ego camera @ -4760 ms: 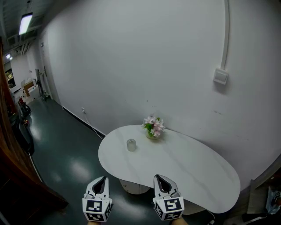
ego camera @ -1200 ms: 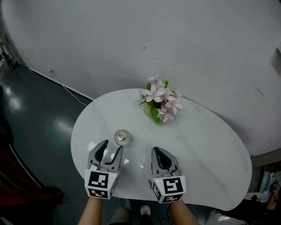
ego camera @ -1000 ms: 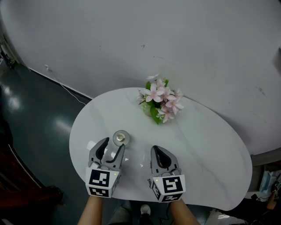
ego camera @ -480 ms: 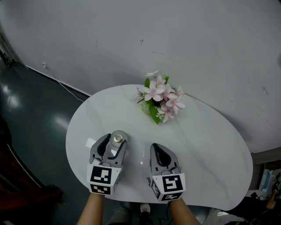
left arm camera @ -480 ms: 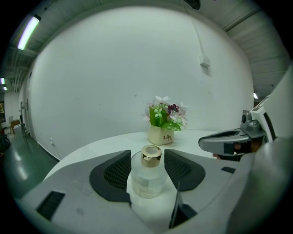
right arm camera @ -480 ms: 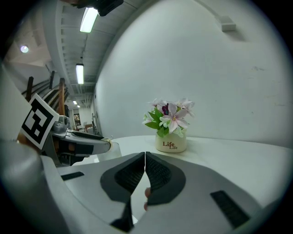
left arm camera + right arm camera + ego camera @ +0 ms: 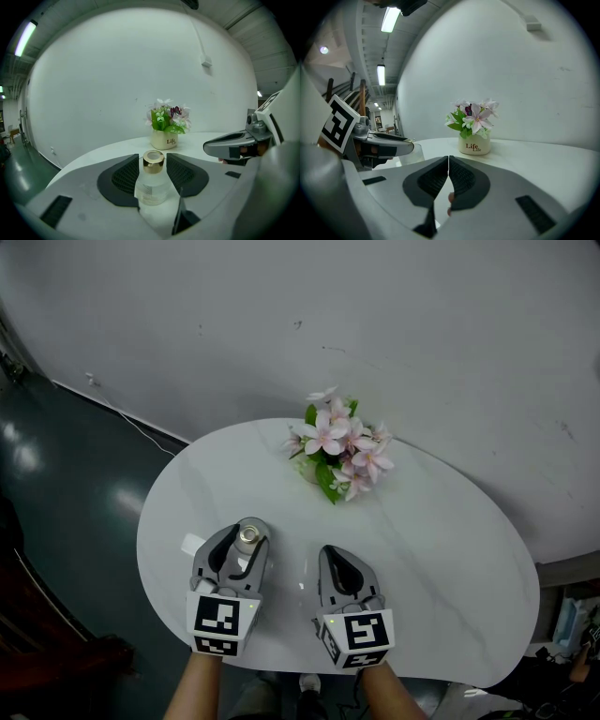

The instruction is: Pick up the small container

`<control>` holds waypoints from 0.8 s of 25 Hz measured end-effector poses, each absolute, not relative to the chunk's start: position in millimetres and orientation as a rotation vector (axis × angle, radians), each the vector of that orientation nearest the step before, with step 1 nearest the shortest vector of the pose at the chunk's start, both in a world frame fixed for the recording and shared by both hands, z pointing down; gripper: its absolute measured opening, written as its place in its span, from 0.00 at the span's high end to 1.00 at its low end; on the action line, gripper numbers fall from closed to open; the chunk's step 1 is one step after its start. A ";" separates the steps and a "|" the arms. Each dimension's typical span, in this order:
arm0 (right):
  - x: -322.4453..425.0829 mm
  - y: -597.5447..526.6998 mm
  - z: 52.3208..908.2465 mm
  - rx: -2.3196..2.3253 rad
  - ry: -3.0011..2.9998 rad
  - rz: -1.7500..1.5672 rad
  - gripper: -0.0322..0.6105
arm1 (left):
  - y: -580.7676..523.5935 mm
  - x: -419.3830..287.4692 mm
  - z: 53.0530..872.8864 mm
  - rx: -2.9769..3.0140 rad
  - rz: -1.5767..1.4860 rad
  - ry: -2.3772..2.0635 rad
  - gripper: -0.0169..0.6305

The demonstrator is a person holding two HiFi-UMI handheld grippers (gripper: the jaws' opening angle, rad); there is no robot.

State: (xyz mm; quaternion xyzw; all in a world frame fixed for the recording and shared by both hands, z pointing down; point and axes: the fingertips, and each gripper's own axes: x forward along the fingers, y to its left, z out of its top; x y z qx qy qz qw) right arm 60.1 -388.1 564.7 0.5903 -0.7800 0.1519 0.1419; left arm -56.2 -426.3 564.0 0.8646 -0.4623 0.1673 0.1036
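The small bottle (image 7: pixel 152 185) stood upright on the white surface (image 7: pixel 431 559), near its left edge. It sat right between the jaws of the left tool (image 7: pixel 248 538), its gold cap level with their tips. Those jaws had just been closing, and their pads looked pressed against the glass sides. The right tool (image 7: pixel 448 159), shut and empty, lay just beside, so the lift belonged to the left.
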 end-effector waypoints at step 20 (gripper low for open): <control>69.3 -382.6 564.8 1.726 -2.231 0.448 0.84 | -428.5 -54.4 563.4 2.565 0.480 -1.371 0.77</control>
